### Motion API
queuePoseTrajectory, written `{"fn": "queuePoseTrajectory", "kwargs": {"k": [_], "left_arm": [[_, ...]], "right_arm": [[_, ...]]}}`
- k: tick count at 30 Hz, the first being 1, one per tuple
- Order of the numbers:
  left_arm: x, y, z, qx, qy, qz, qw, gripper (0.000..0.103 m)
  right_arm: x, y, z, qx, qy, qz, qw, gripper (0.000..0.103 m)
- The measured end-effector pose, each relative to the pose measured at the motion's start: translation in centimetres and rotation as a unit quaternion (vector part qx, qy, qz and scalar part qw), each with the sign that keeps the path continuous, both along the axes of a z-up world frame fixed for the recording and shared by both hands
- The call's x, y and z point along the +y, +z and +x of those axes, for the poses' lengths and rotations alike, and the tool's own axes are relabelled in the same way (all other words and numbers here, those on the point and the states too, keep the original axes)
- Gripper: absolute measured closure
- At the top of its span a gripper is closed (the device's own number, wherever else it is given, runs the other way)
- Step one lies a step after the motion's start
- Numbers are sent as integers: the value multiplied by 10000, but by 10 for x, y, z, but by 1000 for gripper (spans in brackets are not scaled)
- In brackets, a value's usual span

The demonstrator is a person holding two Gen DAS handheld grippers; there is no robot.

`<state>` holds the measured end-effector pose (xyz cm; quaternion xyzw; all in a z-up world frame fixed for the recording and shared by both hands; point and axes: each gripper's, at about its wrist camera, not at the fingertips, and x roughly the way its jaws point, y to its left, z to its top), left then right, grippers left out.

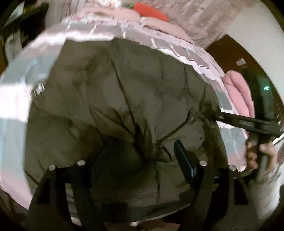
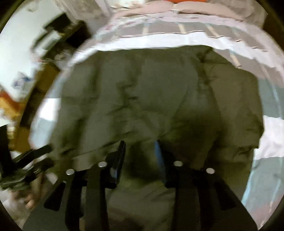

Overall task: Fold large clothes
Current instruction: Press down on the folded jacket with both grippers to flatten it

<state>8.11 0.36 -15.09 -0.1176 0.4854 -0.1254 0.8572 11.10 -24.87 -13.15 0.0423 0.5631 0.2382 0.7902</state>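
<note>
With both jaws apart, left gripper (image 1: 134, 160) and right gripper (image 2: 140, 152) only hover over the jacket (image 1: 124, 92) spread on the bed (image 1: 16, 99), so puffy fabric may slip any shallow pinch.

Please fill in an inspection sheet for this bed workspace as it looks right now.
Surface: bed with pink and grey patterned cover.
Job's things: olive padded jacket spread across the cover, creased.
Clutter: pink bedding at the bed's side; orange carrot-shaped cushion by the pillows.
Grippers: left gripper open over the jacket's near edge; right gripper open, close over the fabric.
Cables: nothing seen.
Surroundings: dark furniture beside the bed; views blurred.
</note>
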Motion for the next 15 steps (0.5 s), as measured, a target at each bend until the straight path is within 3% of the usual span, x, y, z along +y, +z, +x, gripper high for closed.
{"fn": "queuePoseTrajectory", "kwargs": {"k": [1,3,7,10,11,15], "left_arm": [[0,1,4,0,-4,100,10000,43],[-4,-5,16,94,45,217,9997,49],[-17,-35,42,354,20,497,9981,58],[-22,-59,69,559,159,581,9966,55],[-24,-66,81,586,246,654,9958,54],[-30,-82,115,661,389,907,9929,51]], "right_arm": [[6,-3,-3,90,254,-126,9996,39],[13,-17,-2,327,386,-250,9984,39],[21,-58,12,687,212,-797,9942,39],[28,-65,33,329,-62,-1088,9935,39],[31,-62,42,-18,-170,-1172,9930,39],[29,-60,67,-526,-650,-1170,9896,39]]}}
